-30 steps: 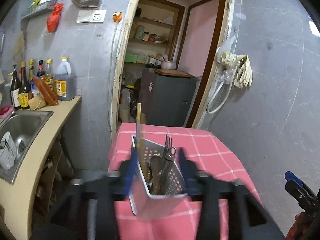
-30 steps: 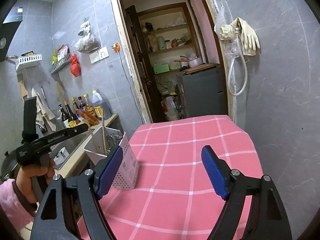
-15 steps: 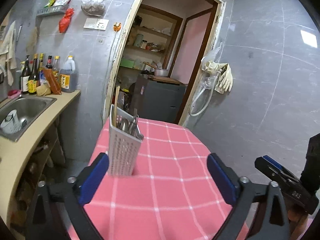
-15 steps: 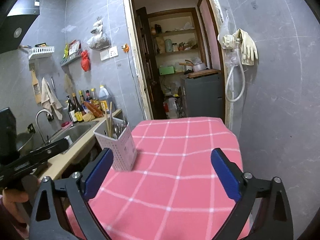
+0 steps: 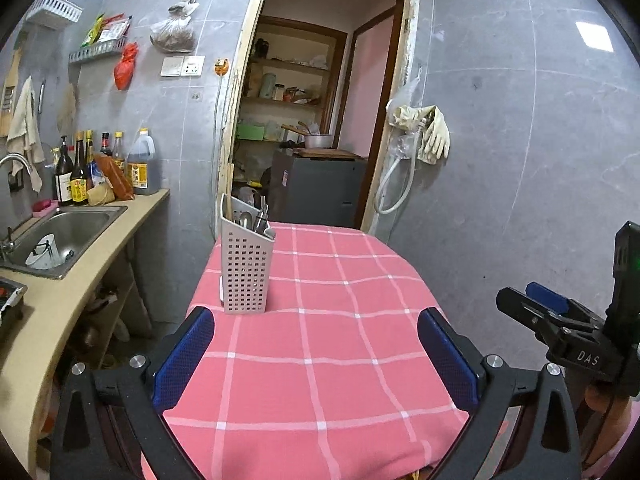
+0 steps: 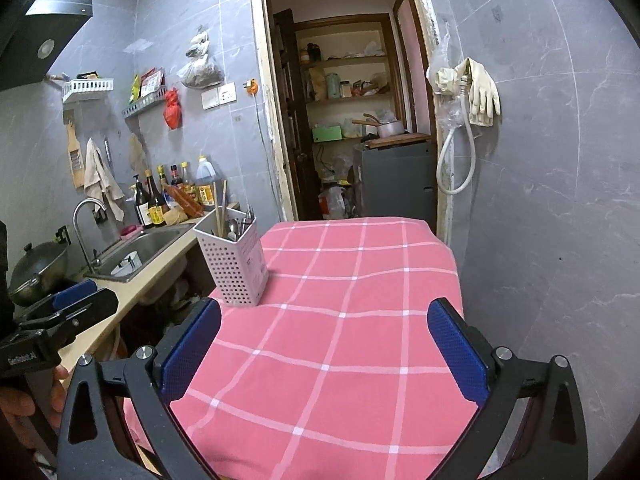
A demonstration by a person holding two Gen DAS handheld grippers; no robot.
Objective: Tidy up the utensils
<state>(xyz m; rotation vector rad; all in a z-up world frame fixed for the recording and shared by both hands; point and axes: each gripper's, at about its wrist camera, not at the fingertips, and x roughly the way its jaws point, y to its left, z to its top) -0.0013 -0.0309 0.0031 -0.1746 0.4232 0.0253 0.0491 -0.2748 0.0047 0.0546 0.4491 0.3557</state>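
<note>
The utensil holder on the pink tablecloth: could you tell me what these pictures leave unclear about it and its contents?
- Utensil holder, left wrist view: its perforated wall hides the lower parts of the utensils.
- Right wrist view: the count and kinds of utensils are too small and crowded to tell; chopsticks stick out.
- The holder's far side and its inside compartments show in neither view.

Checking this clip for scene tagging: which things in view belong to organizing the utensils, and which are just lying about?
Job:
- utensil caddy
- utensils standing in it
- left gripper, open
- right gripper, open

Lying about:
- bottles
- sink
- rubber gloves
</note>
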